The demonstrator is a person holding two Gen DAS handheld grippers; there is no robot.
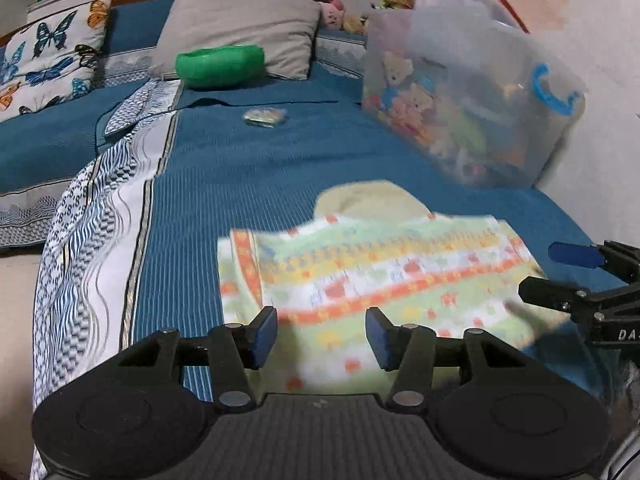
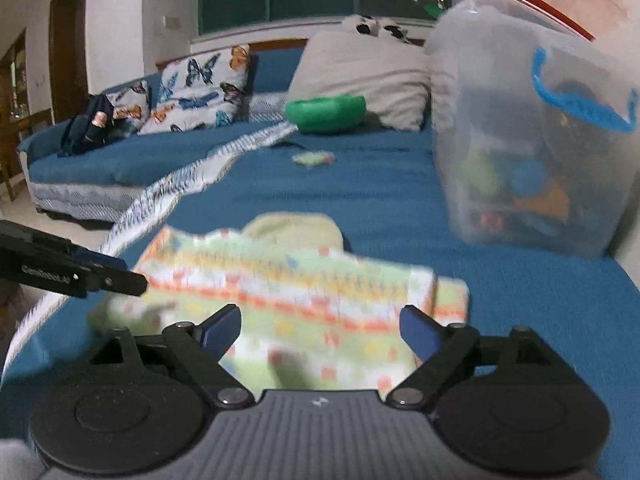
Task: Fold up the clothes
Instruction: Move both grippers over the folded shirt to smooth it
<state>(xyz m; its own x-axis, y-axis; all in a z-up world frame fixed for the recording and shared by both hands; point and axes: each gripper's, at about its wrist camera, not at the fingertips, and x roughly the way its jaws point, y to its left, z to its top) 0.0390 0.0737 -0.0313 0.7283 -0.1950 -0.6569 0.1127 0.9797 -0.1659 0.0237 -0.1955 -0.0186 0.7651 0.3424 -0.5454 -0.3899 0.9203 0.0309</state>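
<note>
A small garment (image 1: pixel 380 276) with green, orange and yellow patterned bands lies flat on the blue bedcover (image 1: pixel 248 184). A plain pale yellow part (image 1: pixel 372 200) sticks out from its far edge. My left gripper (image 1: pixel 322 336) hovers over the garment's near left part, open, with its blue pads clear of the cloth. My right gripper (image 2: pixel 320 328) stands wide open over the near right part of the garment (image 2: pixel 300 300), holding nothing. Each gripper shows at the side of the other's view: the right gripper (image 1: pixel 540 274), the left gripper (image 2: pixel 128 274). Both views are blurred.
A clear plastic bin (image 1: pixel 472 92) of toys with a blue handle stands at the back right, by the wall. A green object (image 1: pixel 220 65), a grey pillow (image 1: pixel 240 20) and a butterfly pillow (image 1: pixel 48 56) lie further back. A small packet (image 1: pixel 265 117) sits mid-bed. The patterned bed edge (image 1: pixel 100 220) drops off on the left.
</note>
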